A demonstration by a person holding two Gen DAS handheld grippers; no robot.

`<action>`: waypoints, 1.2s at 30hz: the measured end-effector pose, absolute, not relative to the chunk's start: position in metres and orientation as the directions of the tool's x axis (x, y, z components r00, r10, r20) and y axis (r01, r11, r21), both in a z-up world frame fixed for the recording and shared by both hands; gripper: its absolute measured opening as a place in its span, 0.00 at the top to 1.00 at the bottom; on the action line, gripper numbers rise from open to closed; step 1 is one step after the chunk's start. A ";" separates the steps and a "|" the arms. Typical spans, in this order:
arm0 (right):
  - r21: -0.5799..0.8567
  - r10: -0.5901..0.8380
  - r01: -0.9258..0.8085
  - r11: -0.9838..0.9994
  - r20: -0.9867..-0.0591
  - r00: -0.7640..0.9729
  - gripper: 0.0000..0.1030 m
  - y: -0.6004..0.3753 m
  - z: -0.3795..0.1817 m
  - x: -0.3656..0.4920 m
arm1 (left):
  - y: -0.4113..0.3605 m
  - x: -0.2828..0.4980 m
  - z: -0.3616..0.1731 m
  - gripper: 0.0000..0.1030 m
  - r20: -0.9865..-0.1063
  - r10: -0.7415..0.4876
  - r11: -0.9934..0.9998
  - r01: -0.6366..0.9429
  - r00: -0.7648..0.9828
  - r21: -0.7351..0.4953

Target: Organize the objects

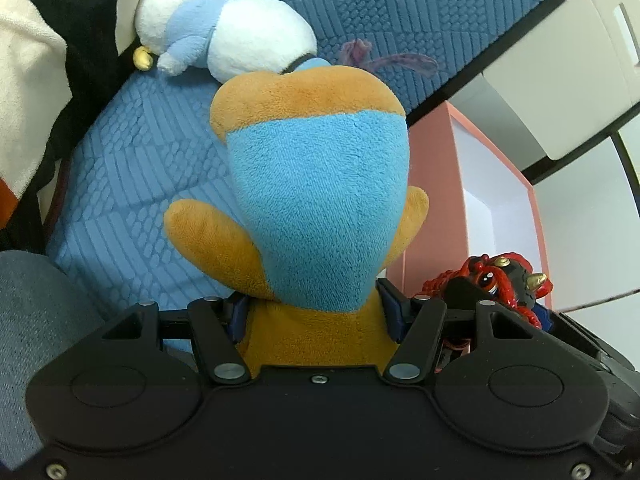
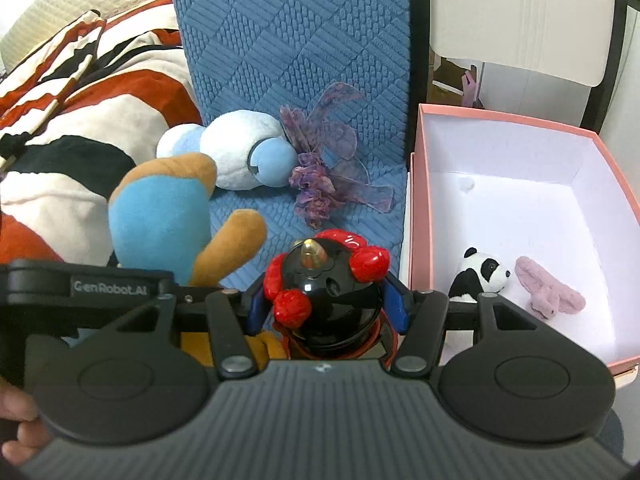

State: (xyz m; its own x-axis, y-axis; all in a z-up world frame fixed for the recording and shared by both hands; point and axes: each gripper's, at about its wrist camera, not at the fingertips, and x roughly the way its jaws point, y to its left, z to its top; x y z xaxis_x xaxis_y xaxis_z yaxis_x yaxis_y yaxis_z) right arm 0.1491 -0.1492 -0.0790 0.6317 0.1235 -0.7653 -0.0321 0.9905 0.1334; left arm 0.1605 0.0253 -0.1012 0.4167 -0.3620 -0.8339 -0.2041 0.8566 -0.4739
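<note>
My left gripper is shut on a blue and orange plush toy, which fills the middle of the left wrist view and stands up from the jaws. That same plush shows at the left of the right wrist view. My right gripper is shut on a black and red figurine with a gold horn; the figurine also peeks in at the lower right of the left wrist view. A pink box with a white inside stands to the right.
In the box lie a small panda plush and a pink plush piece. On the blue quilted cushion rest a white and light-blue plush and a purple fabric flower. A striped pillow lies left. A white cabinet stands behind.
</note>
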 end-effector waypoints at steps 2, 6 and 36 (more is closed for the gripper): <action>0.137 0.128 -0.034 0.990 -0.762 0.635 0.42 -0.152 -0.074 0.148 | 0.021 0.160 -0.096 0.42 -0.833 -0.364 0.860 -0.194 0.417 -0.472; 0.159 0.143 -0.034 0.987 -0.752 0.643 0.42 -0.160 -0.062 0.147 | 0.015 0.162 -0.085 0.42 -0.826 -0.374 0.858 -0.182 0.421 -0.481; 0.204 0.138 -0.020 0.979 -0.583 0.800 0.42 -0.259 0.042 0.153 | -0.094 0.204 0.047 0.41 -0.732 -0.418 0.870 0.004 0.538 -0.494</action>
